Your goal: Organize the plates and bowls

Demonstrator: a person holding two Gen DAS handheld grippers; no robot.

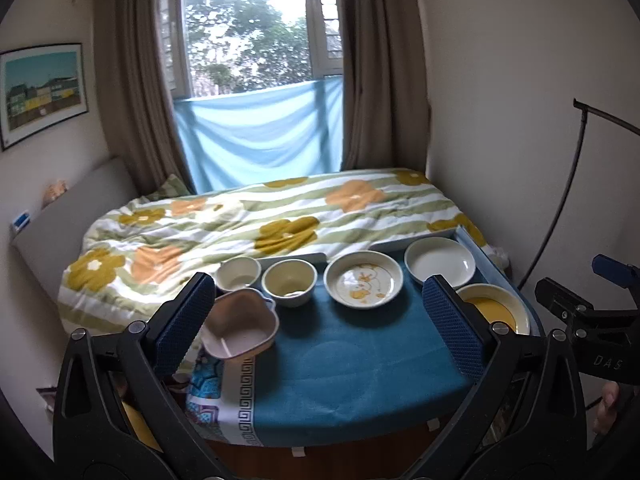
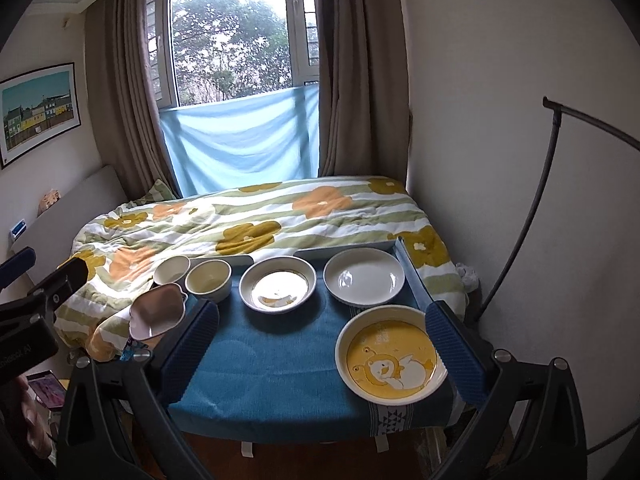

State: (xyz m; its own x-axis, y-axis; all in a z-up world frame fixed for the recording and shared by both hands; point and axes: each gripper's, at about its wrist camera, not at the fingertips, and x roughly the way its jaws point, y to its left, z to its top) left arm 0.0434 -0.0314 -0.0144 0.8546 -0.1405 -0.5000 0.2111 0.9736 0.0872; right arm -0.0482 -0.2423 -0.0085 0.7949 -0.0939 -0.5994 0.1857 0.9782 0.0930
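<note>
We see a bed with a flowered quilt (image 1: pixel 240 228) filling the room beyond the work surface, under a window hung with a blue cloth (image 1: pixel 260 132) and brown curtains. A framed picture of coloured houses (image 1: pixel 40 92) hangs on the wall to the left. Nearer, a table draped in a teal cloth (image 1: pixel 340 360) carries the dishes. Largest is the yellow plate (image 2: pixel 390 356) with a cartoon figure, at the near right corner, just beside our right gripper (image 2: pixel 320 344). Behind it sits a plain white plate (image 2: pixel 364 276), then a plate with orange flower marks (image 1: pixel 363 280), then 2 cream bowls (image 1: pixel 289 282) (image 1: pixel 238 274) side by side – all in a row along the far edge. A pink bowl (image 1: pixel 240 326) stands at the left edge, near our left gripper (image 1: pixel 320 320). Both grippers have their jaws spread wide, holding nothing. Readable writing is scarce – "DAS" shows on the right gripper's black body (image 1: pixel 600 336) in the left view.
</note>
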